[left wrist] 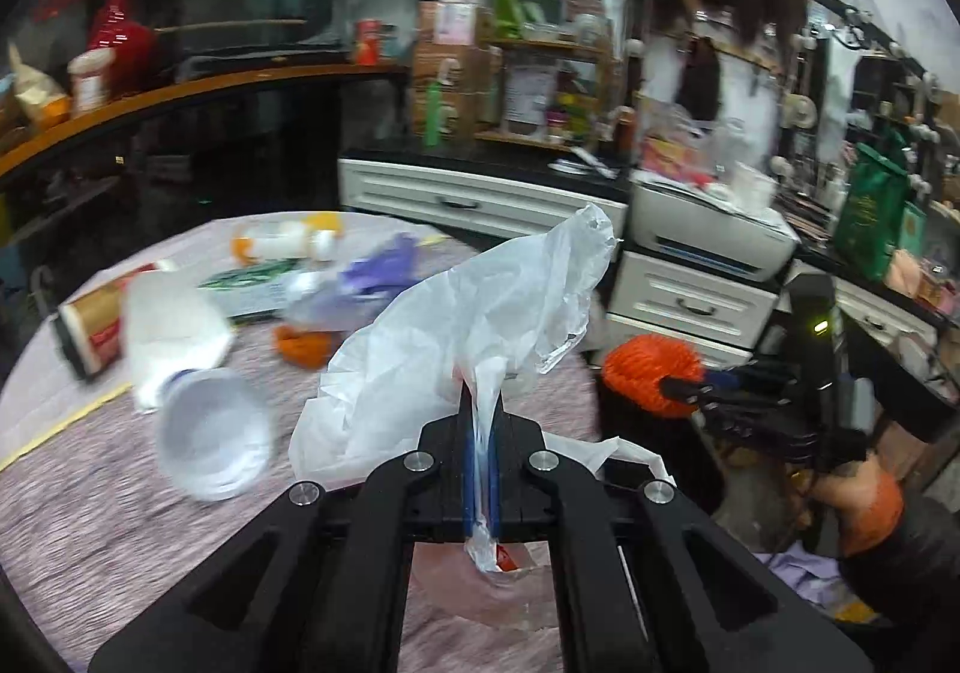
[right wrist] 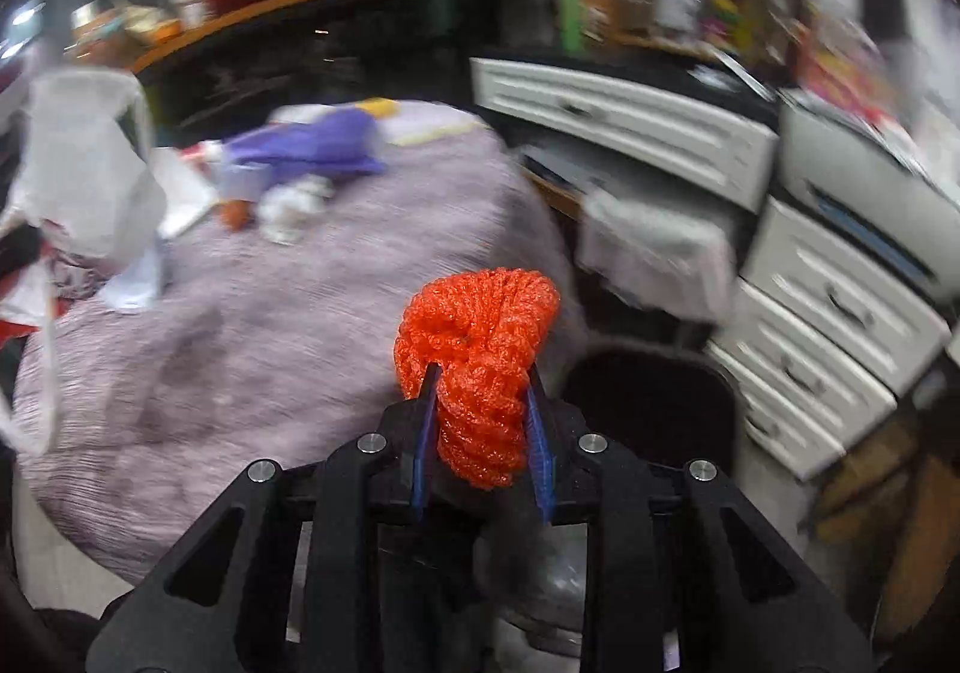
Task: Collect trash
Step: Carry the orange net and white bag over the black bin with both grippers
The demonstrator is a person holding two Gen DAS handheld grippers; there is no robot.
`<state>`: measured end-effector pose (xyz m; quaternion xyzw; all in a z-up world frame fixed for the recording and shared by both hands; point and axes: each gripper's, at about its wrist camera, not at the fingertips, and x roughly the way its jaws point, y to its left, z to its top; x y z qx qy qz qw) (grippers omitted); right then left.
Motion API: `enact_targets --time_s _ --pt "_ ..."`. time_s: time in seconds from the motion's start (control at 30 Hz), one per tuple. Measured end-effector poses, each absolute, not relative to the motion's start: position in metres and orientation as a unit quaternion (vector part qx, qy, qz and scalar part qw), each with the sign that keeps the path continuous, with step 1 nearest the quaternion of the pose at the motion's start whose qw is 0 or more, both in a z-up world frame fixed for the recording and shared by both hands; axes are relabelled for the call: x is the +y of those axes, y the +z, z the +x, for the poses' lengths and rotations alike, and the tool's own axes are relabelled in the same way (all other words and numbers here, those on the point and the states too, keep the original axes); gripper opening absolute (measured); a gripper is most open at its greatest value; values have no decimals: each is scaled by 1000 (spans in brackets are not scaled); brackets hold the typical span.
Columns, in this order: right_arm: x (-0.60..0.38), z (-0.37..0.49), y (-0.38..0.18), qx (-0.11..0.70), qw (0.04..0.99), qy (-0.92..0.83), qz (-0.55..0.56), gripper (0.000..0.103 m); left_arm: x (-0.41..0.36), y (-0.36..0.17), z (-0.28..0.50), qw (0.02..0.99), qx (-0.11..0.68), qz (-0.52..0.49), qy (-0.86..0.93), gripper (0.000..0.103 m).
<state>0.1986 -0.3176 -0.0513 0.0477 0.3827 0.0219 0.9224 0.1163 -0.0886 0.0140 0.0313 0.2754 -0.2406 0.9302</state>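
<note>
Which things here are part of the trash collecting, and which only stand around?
Job: white plastic bag in left gripper; orange net ball in right gripper; white cup; purple wrapper.
Around: printer; white drawers.

Bag (left wrist: 474, 307): thin translucent white plastic film, crinkled, slight sheen. Net (right wrist: 480, 367): orange plastic mesh, knobbly, glossy. Tabletop (left wrist: 90, 493) cover: lilac cloth, ribbed, matt. Cup (left wrist: 210, 445): smooth white plastic. Left tongs (left wrist: 480, 433) and right tongs (right wrist: 480, 409): matt black plastic, shiny metal bolts, blue pads (right wrist: 538, 445). Drawers (right wrist: 630, 114): white, semi-gloss.
</note>
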Motion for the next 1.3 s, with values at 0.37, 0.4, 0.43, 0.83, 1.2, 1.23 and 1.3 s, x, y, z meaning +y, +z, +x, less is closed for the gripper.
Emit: enact_targets --time_s 0.37,0.4,0.43,0.83,1.2,1.23,1.3 --pt "-386 203 -147 464 878 -71 94 60 -198 -19 141 884 322 43 -336 4" --pt "-391 201 -151 464 877 -85 95 69 -205 -24 143 879 332 42 -340 4" --pt "-395 199 -153 459 878 -98 94 76 -211 -28 145 874 340 41 -344 4" --pt "-446 157 -121 418 886 -181 86 80 -288 -84 166 836 404 69 -364 4" --pt "-470 118 -121 423 874 -232 57 83 -335 -141 177 814 451 119 -347 4" --pt "-474 118 -122 424 871 -240 56 83 -337 -146 179 812 455 123 -345 4" --pt "-483 117 -123 426 867 -253 62 83 -343 -157 182 809 462 130 -338 4"
